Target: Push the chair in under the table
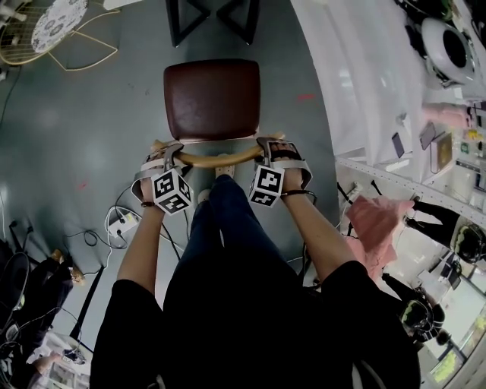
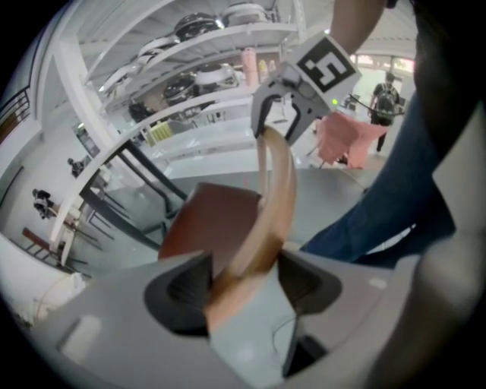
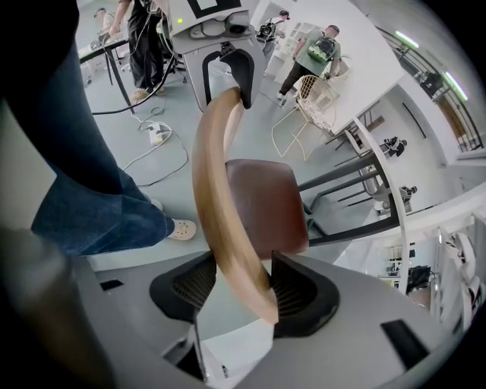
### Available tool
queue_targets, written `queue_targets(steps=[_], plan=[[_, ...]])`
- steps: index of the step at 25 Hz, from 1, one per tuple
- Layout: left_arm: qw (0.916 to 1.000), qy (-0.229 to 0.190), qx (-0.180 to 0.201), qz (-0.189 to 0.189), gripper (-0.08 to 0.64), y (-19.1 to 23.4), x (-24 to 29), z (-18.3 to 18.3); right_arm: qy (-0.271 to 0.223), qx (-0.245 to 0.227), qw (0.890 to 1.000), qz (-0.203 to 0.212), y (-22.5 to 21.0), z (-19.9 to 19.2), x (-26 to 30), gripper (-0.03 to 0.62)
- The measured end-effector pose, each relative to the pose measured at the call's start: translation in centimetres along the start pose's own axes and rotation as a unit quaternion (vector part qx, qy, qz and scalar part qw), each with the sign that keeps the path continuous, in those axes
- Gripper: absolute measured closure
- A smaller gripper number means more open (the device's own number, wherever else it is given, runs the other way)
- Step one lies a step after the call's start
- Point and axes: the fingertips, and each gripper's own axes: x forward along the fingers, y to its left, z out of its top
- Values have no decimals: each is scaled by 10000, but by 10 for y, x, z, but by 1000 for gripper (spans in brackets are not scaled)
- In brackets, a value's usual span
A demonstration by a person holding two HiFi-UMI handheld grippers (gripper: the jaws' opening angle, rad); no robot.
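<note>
The chair has a dark brown seat [image 1: 213,99] and a curved wooden backrest [image 1: 218,159]; it stands on the grey floor just in front of me. My left gripper [image 1: 170,154] is shut on the left end of the backrest and my right gripper [image 1: 268,147] is shut on its right end. In the left gripper view the backrest [image 2: 275,194] runs out from between the jaws to the right gripper [image 2: 292,102], with the seat [image 2: 209,228] below. The right gripper view shows the same backrest [image 3: 216,190] over the seat [image 3: 266,205]. The table's black legs [image 1: 186,23] stand beyond the chair.
A wire chair [image 1: 45,34] stands at the far left. Cables and a power strip [image 1: 121,224] lie on the floor to my left. A white shelf unit [image 1: 364,83] runs along the right, with a pink cloth [image 1: 380,224] near it. My legs [image 1: 220,220] are directly behind the chair.
</note>
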Motion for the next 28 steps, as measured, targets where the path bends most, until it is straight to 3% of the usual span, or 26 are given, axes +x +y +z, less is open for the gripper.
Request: queue_targets(steps=[15, 28], plan=[[9985, 482, -68, 256, 273, 85, 27, 9, -268, -82, 9995, -126, -82, 7, 30, 383], [9984, 486, -15, 276, 270, 136, 42, 16, -177, -1, 9997, -172, -130, 10, 48, 383]])
